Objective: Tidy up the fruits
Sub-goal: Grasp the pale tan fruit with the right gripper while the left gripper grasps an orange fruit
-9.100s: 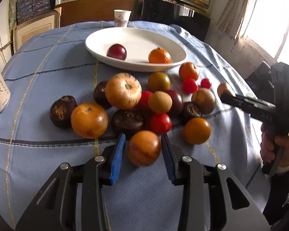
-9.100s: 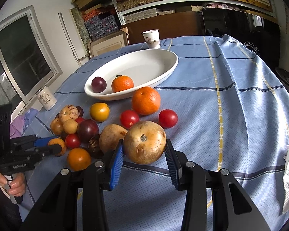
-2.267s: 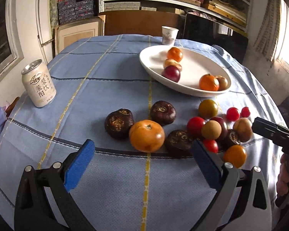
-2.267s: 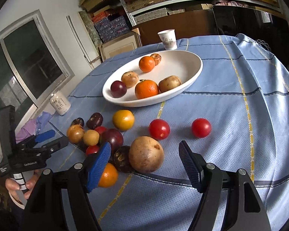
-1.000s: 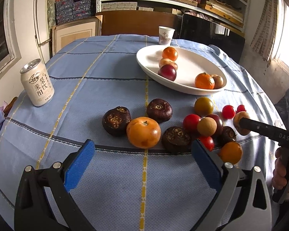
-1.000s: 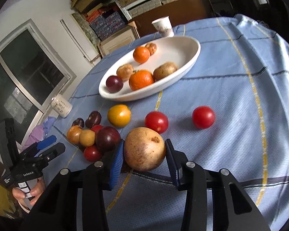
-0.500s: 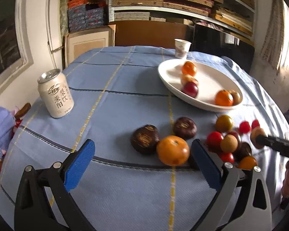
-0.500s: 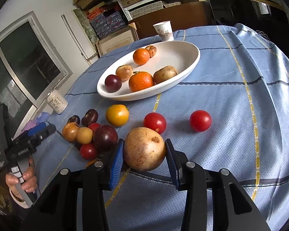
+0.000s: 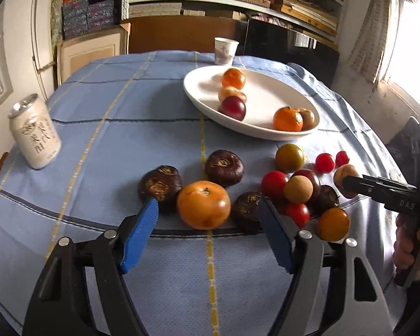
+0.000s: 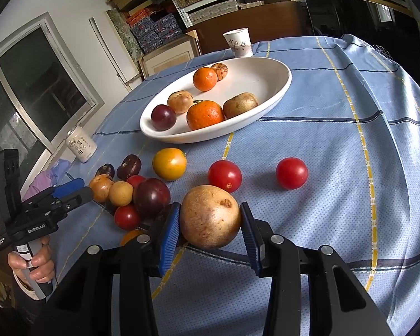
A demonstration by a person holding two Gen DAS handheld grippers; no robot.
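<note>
Left wrist view: left hand-held gripper [image 9: 207, 233] held with blue pads well apart, narrower than half a second before, flanking a large orange fruit [image 9: 203, 204] on the blue-clothed table [image 9: 126, 117] without touching it. Sat closer to the fruit cluster than in the earlier frame. Dark wrinkled fruit [image 9: 159, 183] just left of the orange one, another [image 9: 224, 167] just beyond, a third [image 9: 247, 205] just right, partly behind the right pad. White oval dish [image 9: 268, 89] far right, carrying two orange fruits, a dark red one and two brownish ones. White can [image 9: 35, 133] at far left, paper cup [image 9: 224, 51] at the far edge. Right hand-held gripper seen from the side at the right rim, tan fruit at its tip.

Right wrist view: right hand-held gripper [image 10: 210, 222] clamped on the big tan fruit [image 10: 210, 217], as half a second before, raised near the lens above the cloth. Two red tomatoes [image 10: 224, 175] [image 10: 291, 173] beyond it, a yellow one [image 10: 169, 164] to their left. Left hand-held gripper's blue pad [image 10: 68, 184] at the left, beside the small fruit cluster.
</note>
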